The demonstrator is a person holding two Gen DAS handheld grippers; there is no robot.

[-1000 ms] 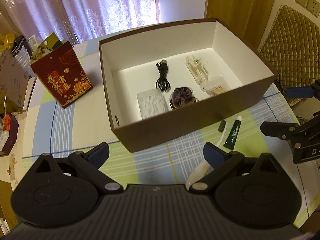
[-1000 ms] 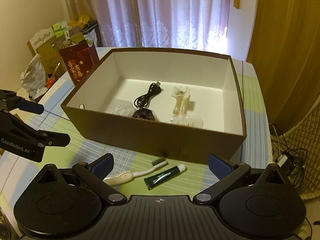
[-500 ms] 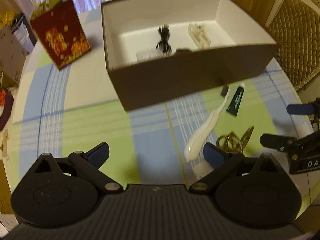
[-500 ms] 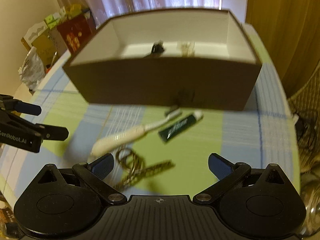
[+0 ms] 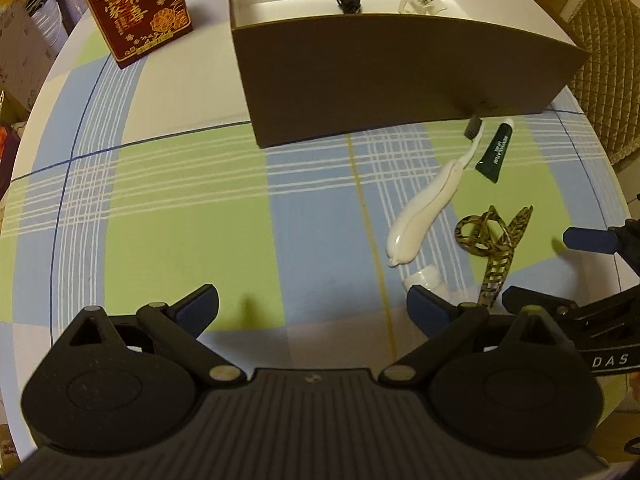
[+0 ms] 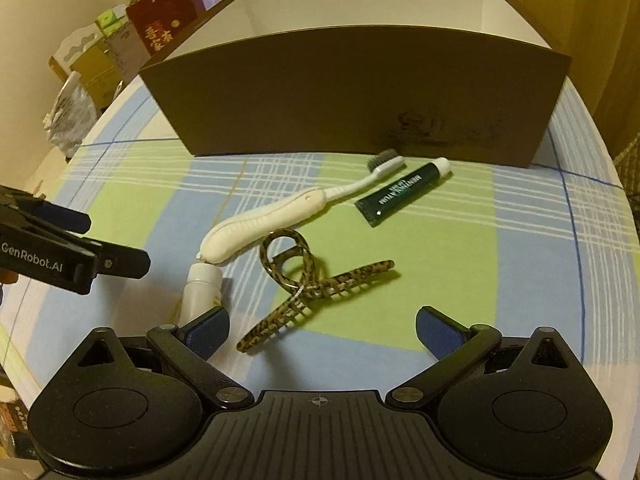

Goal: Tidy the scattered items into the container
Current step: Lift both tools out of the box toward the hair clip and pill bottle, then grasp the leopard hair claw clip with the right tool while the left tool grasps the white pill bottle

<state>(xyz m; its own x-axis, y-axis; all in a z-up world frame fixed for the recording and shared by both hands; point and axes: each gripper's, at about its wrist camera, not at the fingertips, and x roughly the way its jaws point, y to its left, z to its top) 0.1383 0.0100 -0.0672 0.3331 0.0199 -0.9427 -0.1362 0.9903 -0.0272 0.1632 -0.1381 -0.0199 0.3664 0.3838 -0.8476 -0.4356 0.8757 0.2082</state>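
Observation:
The brown box with a white inside stands at the far side of the checked cloth. In front of it lie a white toothbrush, a green tube, a leopard-print hair claw and a small white bottle. My right gripper is open low over the cloth, the claw just ahead between its fingers. My left gripper is open too, over bare cloth left of the bottle.
A red gift bag stands left of the box. A black cable and a clear clip show inside the box. Bags and cartons crowd the left beyond the table edge. A quilted chair is at the right.
Both grippers have pulled back from the box and dropped lower toward the cloth. The hair claw and white bottle have come into view. Both stay open.

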